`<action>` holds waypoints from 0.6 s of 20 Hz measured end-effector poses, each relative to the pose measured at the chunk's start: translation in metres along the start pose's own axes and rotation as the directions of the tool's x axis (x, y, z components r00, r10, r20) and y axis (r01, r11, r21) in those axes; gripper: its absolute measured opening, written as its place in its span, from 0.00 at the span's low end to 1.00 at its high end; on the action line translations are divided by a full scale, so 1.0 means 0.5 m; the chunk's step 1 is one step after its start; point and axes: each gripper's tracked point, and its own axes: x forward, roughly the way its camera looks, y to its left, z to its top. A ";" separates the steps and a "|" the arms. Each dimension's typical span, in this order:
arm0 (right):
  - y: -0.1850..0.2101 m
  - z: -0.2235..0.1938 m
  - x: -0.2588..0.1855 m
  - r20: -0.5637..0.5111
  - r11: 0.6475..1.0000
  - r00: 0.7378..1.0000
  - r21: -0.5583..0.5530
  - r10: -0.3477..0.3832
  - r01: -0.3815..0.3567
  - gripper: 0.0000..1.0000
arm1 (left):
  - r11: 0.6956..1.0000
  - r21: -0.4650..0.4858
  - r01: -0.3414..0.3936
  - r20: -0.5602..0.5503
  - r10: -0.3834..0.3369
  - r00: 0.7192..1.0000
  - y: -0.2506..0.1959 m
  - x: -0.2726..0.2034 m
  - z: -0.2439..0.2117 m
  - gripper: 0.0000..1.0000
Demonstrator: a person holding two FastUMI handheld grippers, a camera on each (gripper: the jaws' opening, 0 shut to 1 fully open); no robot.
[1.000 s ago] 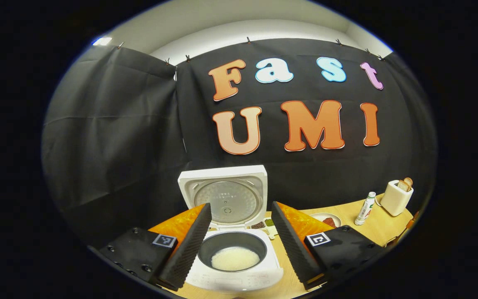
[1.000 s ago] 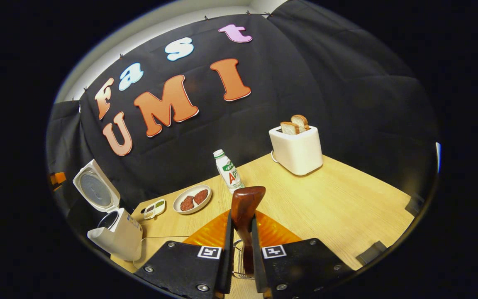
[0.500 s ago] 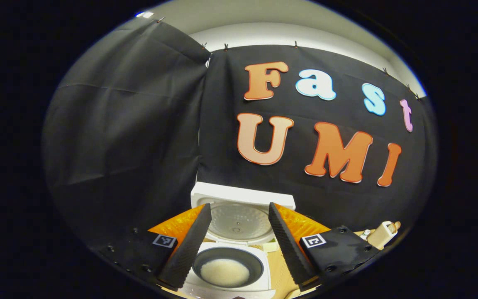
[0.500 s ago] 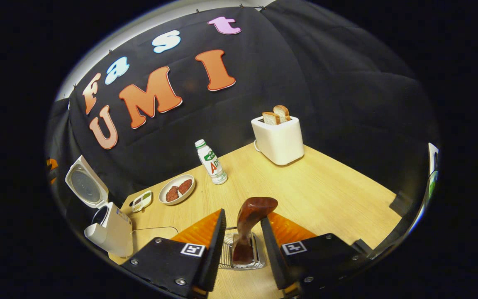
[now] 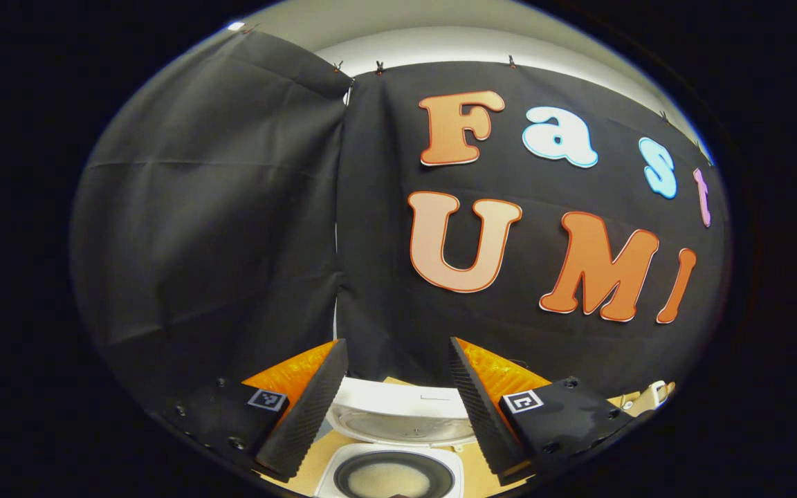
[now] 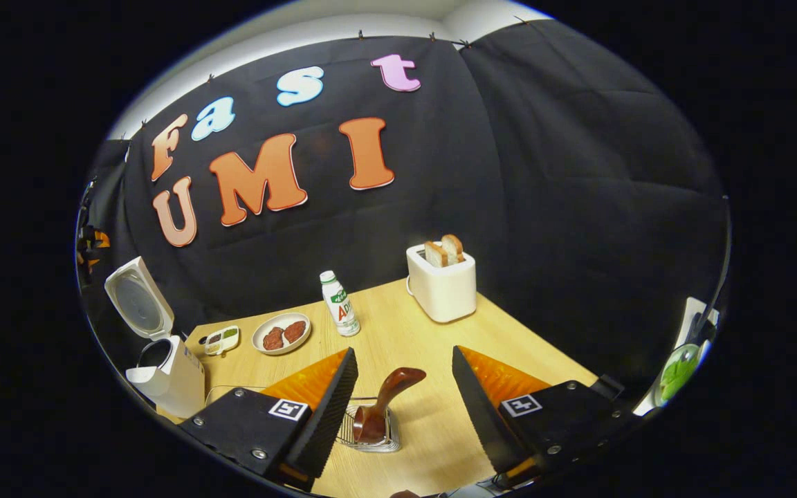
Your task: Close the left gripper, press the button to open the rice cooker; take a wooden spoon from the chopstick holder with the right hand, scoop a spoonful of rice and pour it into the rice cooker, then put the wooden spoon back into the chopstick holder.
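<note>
In the right gripper view, the rice cooker (image 6: 167, 370) stands at the bench's (image 6: 509, 332) left end, lid up; in the left gripper view rice lies in its pot, and the left gripper (image 5: 393, 408) has drawn back, fingers wide. The right gripper (image 6: 402, 408), clamped on the wooden spoon (image 6: 385, 401) a second ago, now stands wide and lifted clear. The spoon leans in the wire chopstick holder (image 6: 371, 432). The task looks finished.
</note>
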 end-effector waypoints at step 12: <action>-0.063 0.047 -0.075 0.095 0.991 0.986 -0.008 -0.135 0.137 0.87 | 0.992 0.123 -0.012 -0.269 0.045 0.962 -0.039 0.129 -0.154 0.96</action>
